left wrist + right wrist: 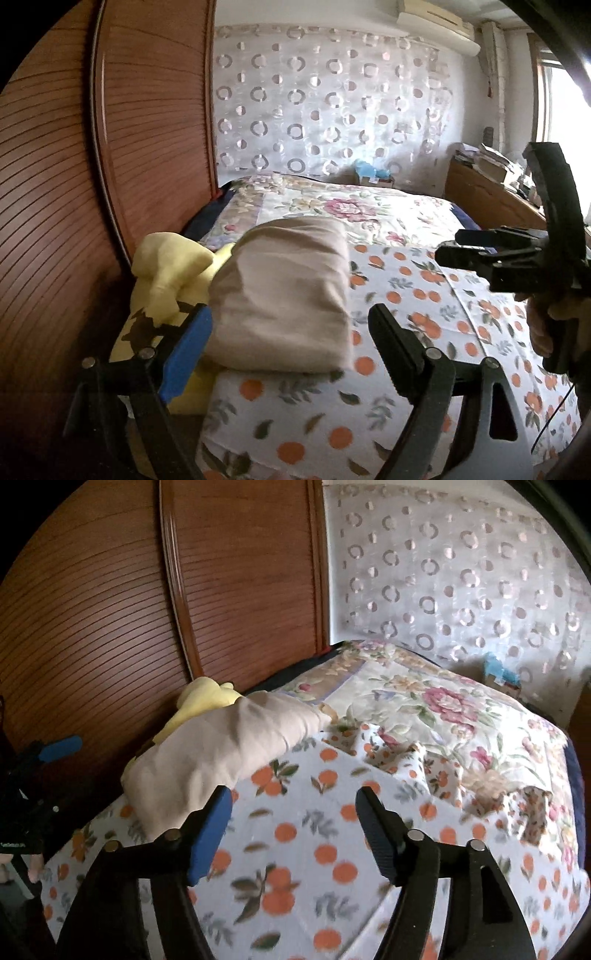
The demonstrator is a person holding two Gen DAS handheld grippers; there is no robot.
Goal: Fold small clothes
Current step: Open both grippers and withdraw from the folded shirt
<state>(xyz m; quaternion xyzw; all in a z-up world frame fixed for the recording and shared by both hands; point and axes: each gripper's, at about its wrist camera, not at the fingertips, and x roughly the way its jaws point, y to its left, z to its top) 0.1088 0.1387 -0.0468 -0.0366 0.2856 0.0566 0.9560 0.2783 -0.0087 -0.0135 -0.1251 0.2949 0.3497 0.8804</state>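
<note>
While both grippers [291, 343] [293, 830] gape empty, the folded beige garment [284, 291] rests beside the bed's left edge.

place: home bedroom | signs: bed [369, 206], wardrobe [147, 129], curtain [332, 99]

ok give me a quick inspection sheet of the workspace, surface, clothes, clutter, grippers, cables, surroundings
surface: bed with orange-print sheet over a floral quilt
job's things: folded beige garment lying at the bed edge; yellow garment bunched beside it, touching
clutter: small crumpled patterned cloth on the sheet
grippers: left gripper open, nothing between its fingers; right gripper open, empty
cables: thin dark cord near the right hand
surroundings: wooden slatted wardrobe, ring-patterned curtain, cluttered desk
</note>
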